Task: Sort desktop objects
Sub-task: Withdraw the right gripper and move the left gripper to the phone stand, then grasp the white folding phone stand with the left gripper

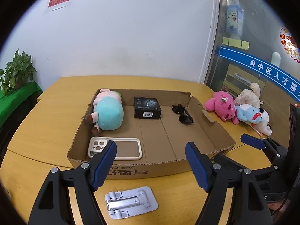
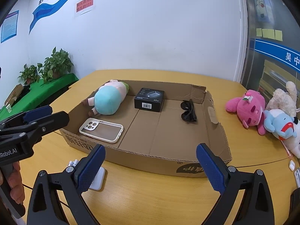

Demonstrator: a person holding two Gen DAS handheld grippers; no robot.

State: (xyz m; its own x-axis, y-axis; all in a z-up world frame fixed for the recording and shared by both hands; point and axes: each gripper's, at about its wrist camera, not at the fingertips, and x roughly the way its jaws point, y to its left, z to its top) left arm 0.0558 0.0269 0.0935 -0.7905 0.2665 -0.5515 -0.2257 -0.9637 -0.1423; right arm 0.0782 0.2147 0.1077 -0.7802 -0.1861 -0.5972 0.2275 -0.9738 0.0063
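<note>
- Blue ribbed pads line both tools: the left gripper (image 1: 151, 164) is spread wide and holds nothing, hovering over the near wall of the cardboard box (image 1: 131, 170); the right gripper (image 2: 151, 166) is likewise spread and empty, before the same wall.
- Grey metal phone stand (image 1: 131, 202) lies folded flat on the yellow table (image 1: 43, 131), just below the left gripper and outside the box. It looks stiff, smooth and low, likely slippery; taking it across its narrow sides seems best.
- Inside the box: a white phone case (image 1: 115, 149) at the near left corner, light and springy; a teal plush pig (image 1: 107, 112), soft; a black charger box (image 1: 147, 107), rigid; black sunglasses (image 1: 182, 114), fragile, best held by the frame.
- Right of the box lie a pink plush (image 2: 247, 108), a blue plush (image 2: 279, 122) and a cream plush (image 2: 283, 98), soft and forgiving anywhere.
- Box walls are low, with a torn far right corner; its middle floor is open, and so is the near table.
</note>
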